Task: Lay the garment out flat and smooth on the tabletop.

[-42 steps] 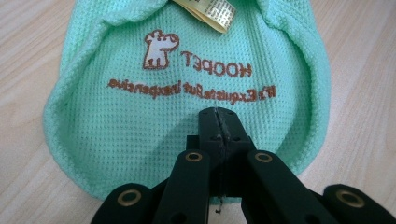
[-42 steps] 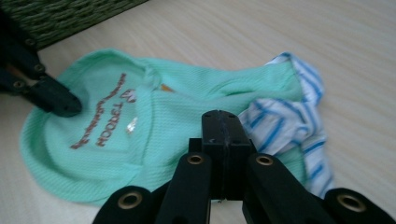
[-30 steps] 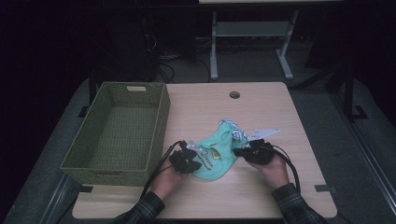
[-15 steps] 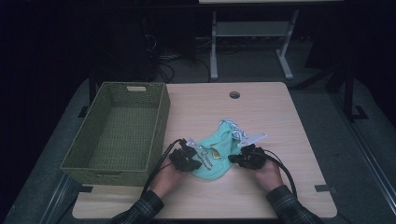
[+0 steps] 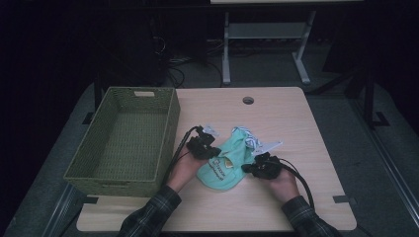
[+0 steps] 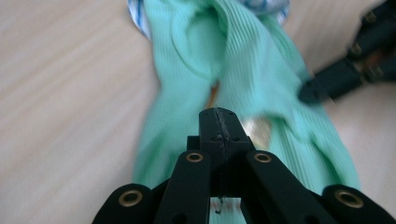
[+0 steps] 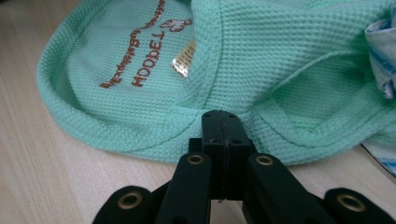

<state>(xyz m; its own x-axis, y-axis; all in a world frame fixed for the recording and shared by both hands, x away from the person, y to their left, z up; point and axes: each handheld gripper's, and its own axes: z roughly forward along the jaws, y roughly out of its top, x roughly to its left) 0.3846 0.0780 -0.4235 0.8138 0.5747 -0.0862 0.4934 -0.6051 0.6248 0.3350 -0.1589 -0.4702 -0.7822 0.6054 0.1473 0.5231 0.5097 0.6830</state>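
High view: fixed above the person's side, facing forward and down, far enough to take in the whole table (image 5: 296, 128), the basket (image 5: 123, 143) and the floor beyond. Left gripper view: rides low on the left gripper (image 6: 218, 116), looking along its jaws, very near the green garment (image 6: 261, 60). Right gripper view: rides on the right gripper (image 7: 220, 119), equally near; all three views share that garment and the tabletop around it.
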